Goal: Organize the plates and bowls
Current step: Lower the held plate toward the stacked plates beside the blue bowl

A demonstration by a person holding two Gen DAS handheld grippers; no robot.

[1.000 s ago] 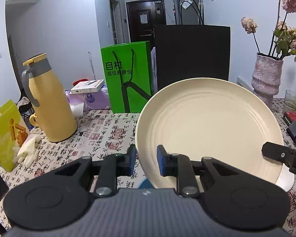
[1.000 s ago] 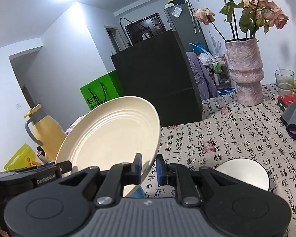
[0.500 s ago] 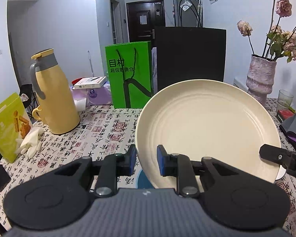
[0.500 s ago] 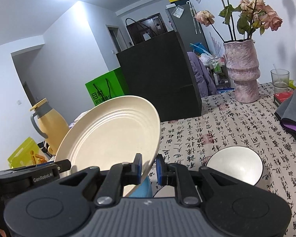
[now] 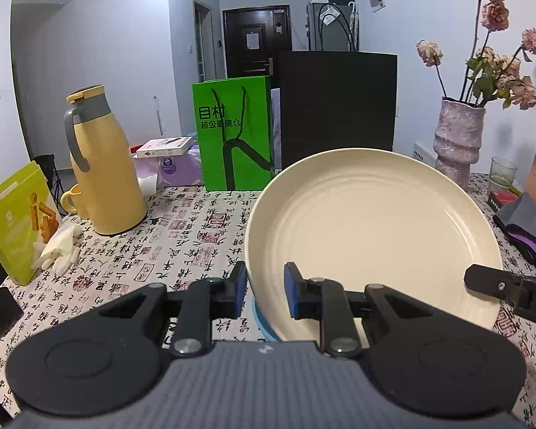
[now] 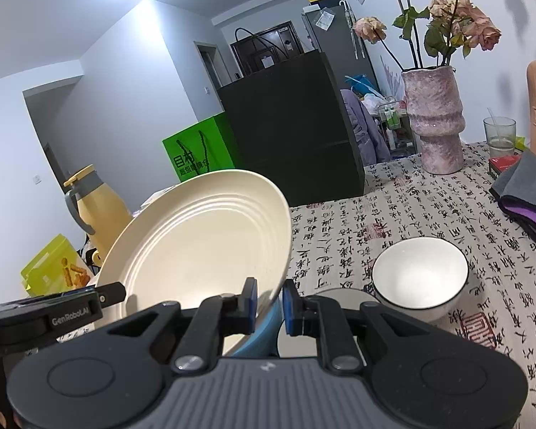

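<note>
A large cream plate [image 5: 375, 236] is held up off the patterned tablecloth, tilted toward the cameras. My left gripper [image 5: 265, 287] is shut on its near left rim. My right gripper [image 6: 269, 302] is shut on the right rim of the same plate [image 6: 203, 243]. The right gripper's fingertip [image 5: 482, 282] shows at the plate's right edge in the left wrist view. A white bowl [image 6: 420, 275] with a dark rim stands on the cloth just right of the right gripper. A blue dish [image 6: 261, 336] sits under the plate, mostly hidden.
A yellow thermos [image 5: 103, 164], a green snack box [image 5: 14, 225] and white gloves [image 5: 59, 246] are at the left. A green bag [image 5: 236, 136] and a black bag [image 5: 339, 107] stand at the back. At the right are a vase [image 5: 459, 139], a glass [image 5: 502, 173] and a grey-purple cloth [image 5: 529, 228].
Both grippers have drawn back toward the near side of the table with the plate between them. The white bowl shows more fully in the right wrist view.
</note>
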